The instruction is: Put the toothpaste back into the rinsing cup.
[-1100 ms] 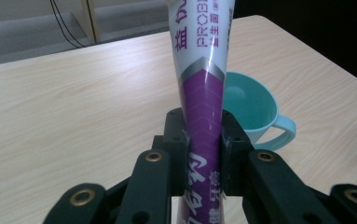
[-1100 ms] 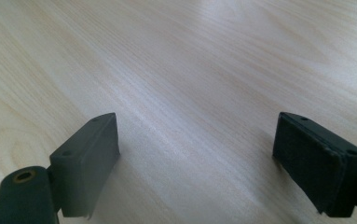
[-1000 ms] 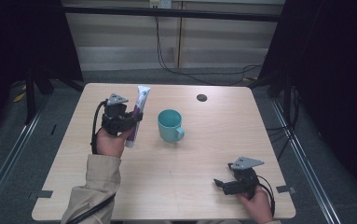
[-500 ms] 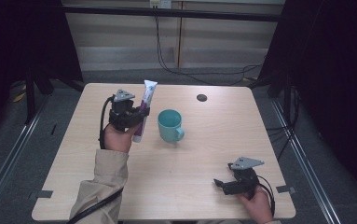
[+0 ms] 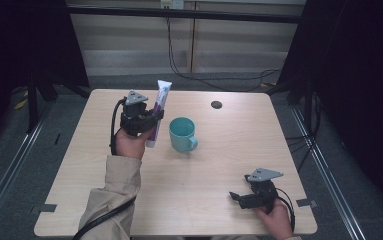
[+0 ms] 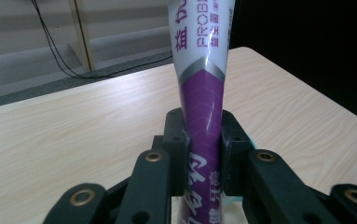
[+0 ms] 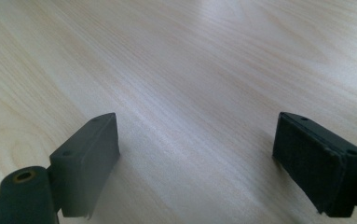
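While the left gripper clamps the tube, high view adds the mug.

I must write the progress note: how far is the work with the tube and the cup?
Done: the left gripper is shut on the purple toothpaste tube, lifted upright beside the teal cup. In hand: carrying it. Probably left: putting it into the cup, which looks empty. The right gripper rests open on the table.
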The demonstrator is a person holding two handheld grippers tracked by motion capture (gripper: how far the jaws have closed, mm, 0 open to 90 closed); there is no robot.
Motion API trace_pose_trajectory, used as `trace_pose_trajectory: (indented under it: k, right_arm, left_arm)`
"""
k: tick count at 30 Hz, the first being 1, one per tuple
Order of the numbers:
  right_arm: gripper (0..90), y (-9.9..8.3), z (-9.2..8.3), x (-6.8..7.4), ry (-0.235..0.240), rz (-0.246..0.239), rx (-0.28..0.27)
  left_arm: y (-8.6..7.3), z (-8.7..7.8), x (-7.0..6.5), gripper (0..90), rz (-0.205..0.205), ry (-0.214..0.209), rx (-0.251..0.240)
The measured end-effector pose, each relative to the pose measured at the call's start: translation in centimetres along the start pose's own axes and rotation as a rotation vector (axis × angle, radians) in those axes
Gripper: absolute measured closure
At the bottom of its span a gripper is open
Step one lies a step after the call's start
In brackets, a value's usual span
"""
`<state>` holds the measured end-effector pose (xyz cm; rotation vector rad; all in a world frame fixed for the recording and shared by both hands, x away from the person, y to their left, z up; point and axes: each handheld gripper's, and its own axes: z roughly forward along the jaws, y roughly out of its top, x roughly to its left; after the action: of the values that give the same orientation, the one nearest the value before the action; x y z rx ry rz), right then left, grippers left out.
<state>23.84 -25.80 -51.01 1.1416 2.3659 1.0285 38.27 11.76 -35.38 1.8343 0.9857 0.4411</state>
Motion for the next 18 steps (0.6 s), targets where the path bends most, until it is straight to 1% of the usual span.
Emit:
trace_pose_trajectory:
  k: [6, 7, 12, 14, 15, 16, 18]
  right_arm:
    - [13.5, 0.0, 0.0, 0.0, 0.002, 0.001, -0.001]
    - [13.5, 0.0, 0.0, 0.0, 0.002, 0.000, -0.001]
    - [13.5, 0.0, 0.0, 0.0, 0.002, 0.001, -0.001]
    - [13.5, 0.0, 0.0, 0.0, 0.002, 0.000, -0.001]
    - [13.5, 0.0, 0.0, 0.0, 0.002, 0.000, -0.001]
    - [13.5, 0.0, 0.0, 0.0, 0.000, 0.000, 0.000]
    - [13.5, 0.0, 0.0, 0.0, 0.001, 0.000, -0.001]
  left_arm:
    - [0.4, 0.3, -0.1, 77.1, 0.000, 0.005, -0.003]
    - [0.5, 0.5, -0.2, 77.1, 0.006, 0.003, -0.001]
    - [0.8, 0.9, -0.5, 77.0, 0.007, -0.002, -0.002]
    - [0.9, 1.1, -0.6, 77.0, 0.015, -0.002, 0.006]
    - [1.0, 1.4, -0.8, 77.0, 0.012, -0.007, 0.005]
    - [1.1, 1.5, -0.8, 77.0, 0.020, -0.004, 0.005]
    - [1.2, 1.6, -0.9, 77.1, 0.020, -0.005, 0.005]
